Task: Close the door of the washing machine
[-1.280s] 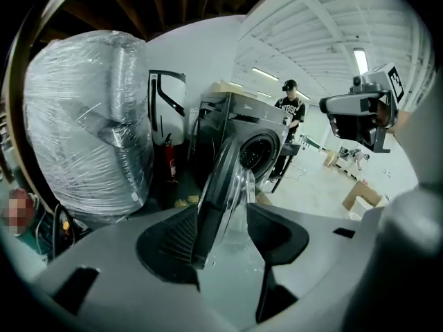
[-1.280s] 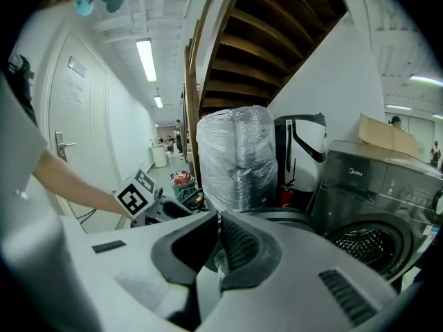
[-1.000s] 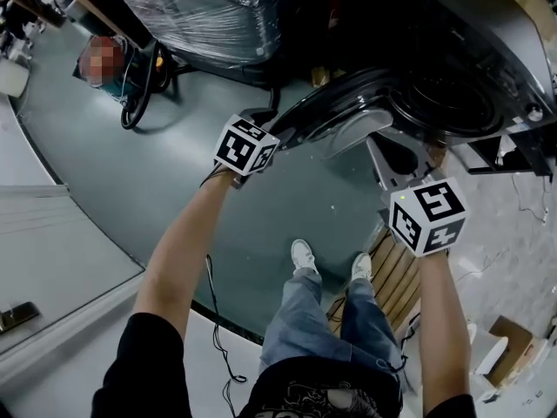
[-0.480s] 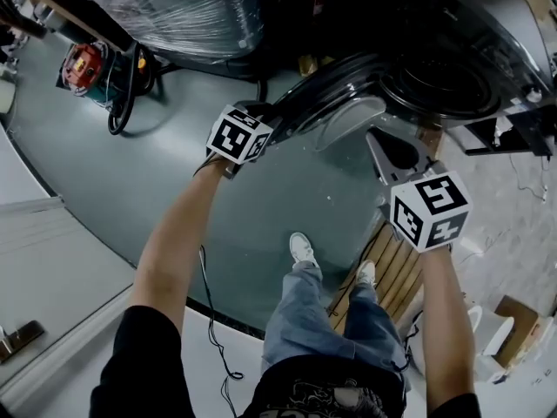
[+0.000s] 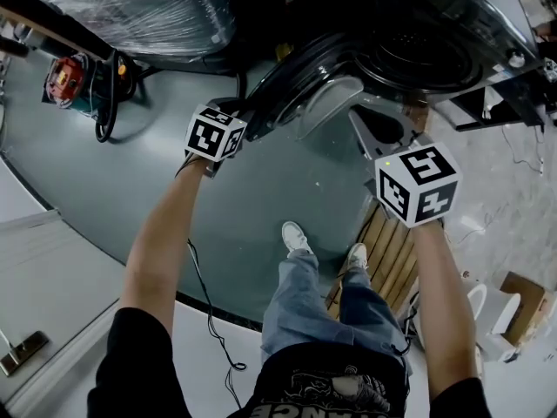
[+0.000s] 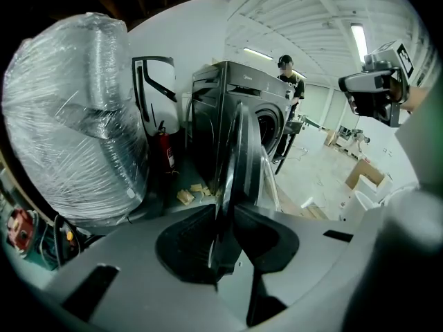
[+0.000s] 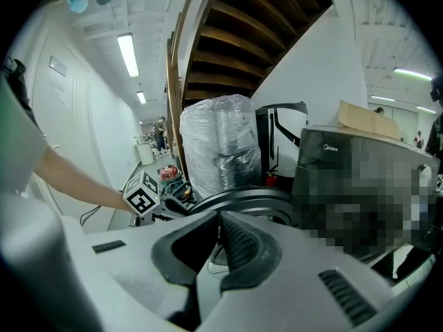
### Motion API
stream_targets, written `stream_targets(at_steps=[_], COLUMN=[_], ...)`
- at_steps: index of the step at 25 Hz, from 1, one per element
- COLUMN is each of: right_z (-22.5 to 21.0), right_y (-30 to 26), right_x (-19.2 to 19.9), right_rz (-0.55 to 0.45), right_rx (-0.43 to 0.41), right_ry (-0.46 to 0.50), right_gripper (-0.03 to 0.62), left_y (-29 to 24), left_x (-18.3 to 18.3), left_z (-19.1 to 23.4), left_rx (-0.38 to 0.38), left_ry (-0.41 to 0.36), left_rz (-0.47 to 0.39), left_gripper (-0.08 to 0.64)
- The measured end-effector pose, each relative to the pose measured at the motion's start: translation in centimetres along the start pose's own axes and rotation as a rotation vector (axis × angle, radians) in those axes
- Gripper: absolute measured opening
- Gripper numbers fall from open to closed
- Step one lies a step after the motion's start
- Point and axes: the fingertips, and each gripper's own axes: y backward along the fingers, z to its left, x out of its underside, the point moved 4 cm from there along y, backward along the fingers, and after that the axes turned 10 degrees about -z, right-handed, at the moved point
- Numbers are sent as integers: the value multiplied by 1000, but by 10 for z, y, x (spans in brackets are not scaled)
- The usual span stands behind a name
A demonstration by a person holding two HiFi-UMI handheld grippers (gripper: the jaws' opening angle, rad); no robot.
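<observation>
The dark washing machine (image 5: 470, 24) stands at the upper right with its round door (image 5: 291, 85) swung open toward me. In the left gripper view the door's rim (image 6: 239, 158) runs edge-on between the pads of my left gripper (image 6: 223, 213). Its jaws have just been closing, and they now press on that rim. In the head view the left gripper (image 5: 246, 111) sits at the door's outer edge. My right gripper (image 5: 365, 124) hangs in front of the drum opening (image 5: 426, 55), apart from the door. Its jaws (image 7: 220, 227) stand together with nothing between them.
A plastic-wrapped bundle (image 5: 139, 7) stands left of the machine, with a fire extinguisher (image 6: 168, 151) beside it. A red tool with a hose (image 5: 65, 77) lies on the floor at the left. A wooden pallet (image 5: 392, 251) lies under the right arm. A person (image 6: 285, 71) stands far behind.
The left gripper has stayed at the door's outer edge and sunk slightly onto it. The right gripper has drifted a little up and left, nearer the door and the drum opening.
</observation>
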Motion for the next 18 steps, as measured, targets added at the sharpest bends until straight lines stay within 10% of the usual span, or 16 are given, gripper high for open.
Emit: stream_targets(at_steps=[18], right_z=[-36], right_y=[44], right_x=[37], right_rz=[-104], right_rx=[-35], right_ry=[11], right_gripper=[23], left_y=[-2], left_x=[14], left_z=[-74], left_rx=[-65], left_ry=[12], left_rz=[6], left_gripper=[87])
